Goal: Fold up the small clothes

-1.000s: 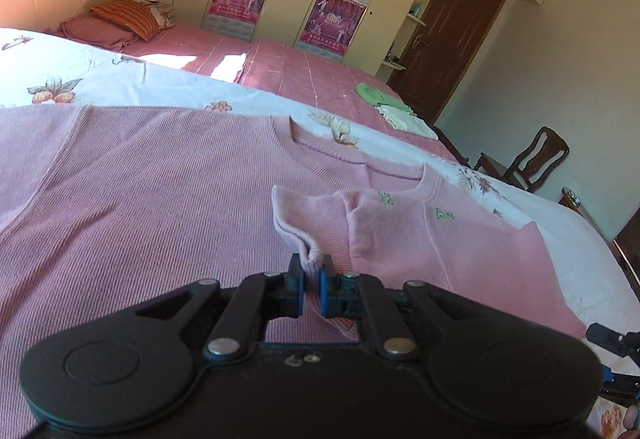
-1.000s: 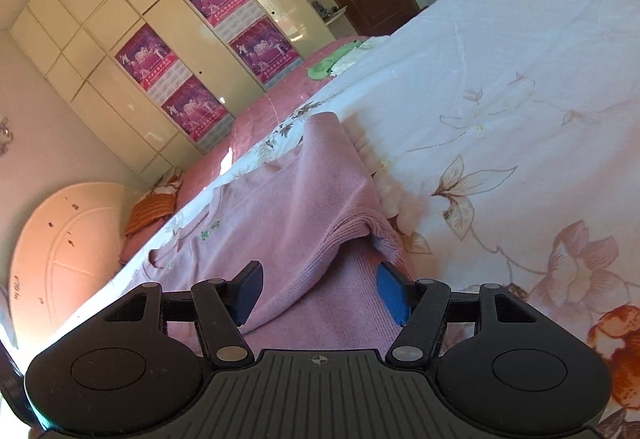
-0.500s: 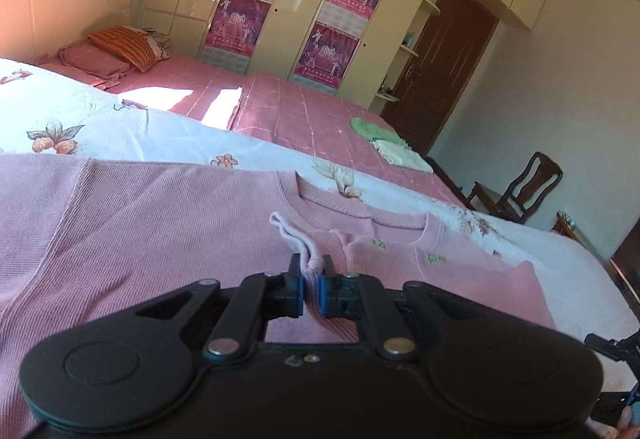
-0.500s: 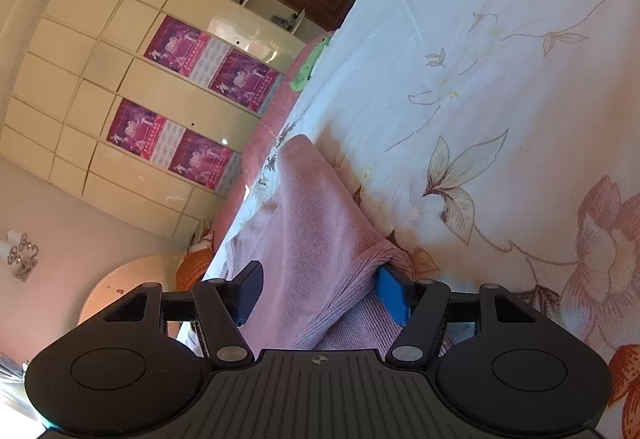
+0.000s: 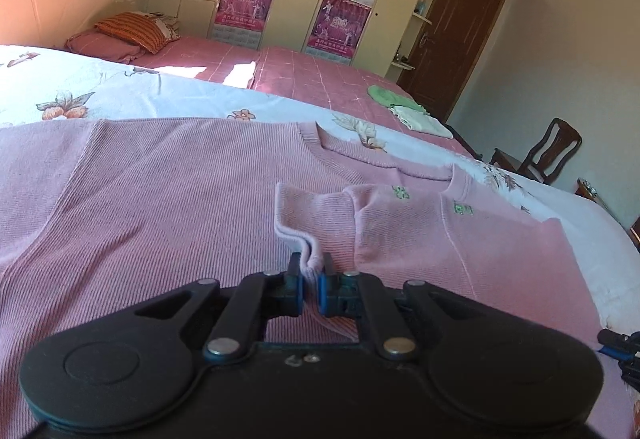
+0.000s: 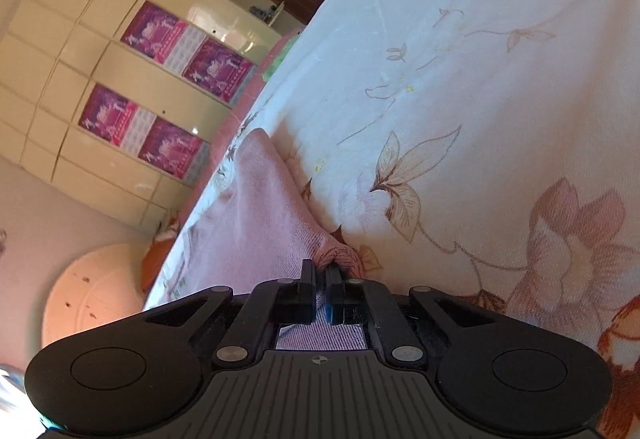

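A pink knit sweater lies spread on the floral bedsheet, neckline toward the far side. One sleeve is folded in across the chest, and my left gripper is shut on its cuff. In the right wrist view the sweater's edge runs up the sheet, and my right gripper is shut on a bunched fold of the sweater's edge.
A second bed with a pink cover lies beyond, with pillows and folded green and pale clothes. Wardrobes with posters, a brown door and a wooden chair stand behind.
My right gripper has closed on the sweater's edge; it was open around it before. My left gripper keeps the cuff pinched and has shifted slightly over the sweater.
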`<state>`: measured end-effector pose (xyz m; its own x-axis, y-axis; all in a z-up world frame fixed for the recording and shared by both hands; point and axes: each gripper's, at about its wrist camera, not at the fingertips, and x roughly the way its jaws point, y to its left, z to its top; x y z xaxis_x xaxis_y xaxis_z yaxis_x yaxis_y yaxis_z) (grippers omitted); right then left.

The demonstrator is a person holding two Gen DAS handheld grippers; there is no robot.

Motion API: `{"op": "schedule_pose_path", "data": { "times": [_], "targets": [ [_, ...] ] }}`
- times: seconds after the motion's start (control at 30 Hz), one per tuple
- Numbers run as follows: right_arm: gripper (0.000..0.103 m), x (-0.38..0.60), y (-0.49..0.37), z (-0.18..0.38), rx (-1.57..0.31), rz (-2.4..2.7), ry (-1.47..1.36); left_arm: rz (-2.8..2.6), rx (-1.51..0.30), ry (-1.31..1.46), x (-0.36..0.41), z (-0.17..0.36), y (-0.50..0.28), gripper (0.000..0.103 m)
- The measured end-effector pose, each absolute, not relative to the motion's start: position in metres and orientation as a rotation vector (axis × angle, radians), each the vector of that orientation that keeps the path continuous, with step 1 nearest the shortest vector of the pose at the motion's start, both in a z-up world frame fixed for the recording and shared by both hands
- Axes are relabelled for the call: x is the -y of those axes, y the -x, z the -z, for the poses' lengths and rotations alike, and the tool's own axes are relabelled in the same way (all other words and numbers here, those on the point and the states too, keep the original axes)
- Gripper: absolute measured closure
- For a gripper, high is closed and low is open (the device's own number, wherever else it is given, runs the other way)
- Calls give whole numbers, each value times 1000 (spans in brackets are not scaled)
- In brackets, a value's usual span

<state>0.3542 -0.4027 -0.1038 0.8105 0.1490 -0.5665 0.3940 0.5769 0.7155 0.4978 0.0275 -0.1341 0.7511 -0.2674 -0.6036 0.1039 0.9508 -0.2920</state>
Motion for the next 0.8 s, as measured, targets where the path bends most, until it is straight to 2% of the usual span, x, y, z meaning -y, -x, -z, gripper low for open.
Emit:
{"op": "schedule_pose_path", "data": {
  "times": [0.07, 0.1, 0.13, 0.37, 0.4, 0.43, 0.5, 0.6, 0.67, 0.7, 0.73, 0.8],
  "targets": [
    [90, 397, -347, 88, -644, 133, -868, 193, -684, 239, -35, 129, -495, 71],
    [70, 397, -339, 80, -613, 128, -826, 186, -659, 234, -39, 126, -493, 54],
    [57, 396, -334, 74, -583, 123, -783, 183, -632, 233, -43, 124, -494, 53],
    [57, 403, -403, 66, -568, 79, -661, 230, -727, 309, -47, 136, -546, 61],
    [57, 404, -419, 69, -583, 72, -650, 230, -732, 303, -45, 136, -550, 67],
    [57, 406, -432, 73, -599, 65, -650, 231, -738, 299, -43, 136, -554, 79],
    [57, 407, -456, 83, -631, 64, -637, 242, -750, 303, -40, 137, -559, 96],
    [57, 408, -478, 95, -660, 70, -634, 228, -728, 266, -33, 137, -557, 97],
    [58, 408, -483, 97, -657, 61, -634, 211, -671, 276, -33, 135, -548, 98],
    [102, 407, -483, 95, -659, 44, -614, 188, -580, 296, -37, 130, -535, 98],
    [101, 404, -481, 91, -643, 63, -577, 182, -509, 300, -40, 125, -526, 98],
    [101, 397, -475, 86, -607, 60, -497, 178, -528, 270, -34, 128, -524, 98]
  ]
}}
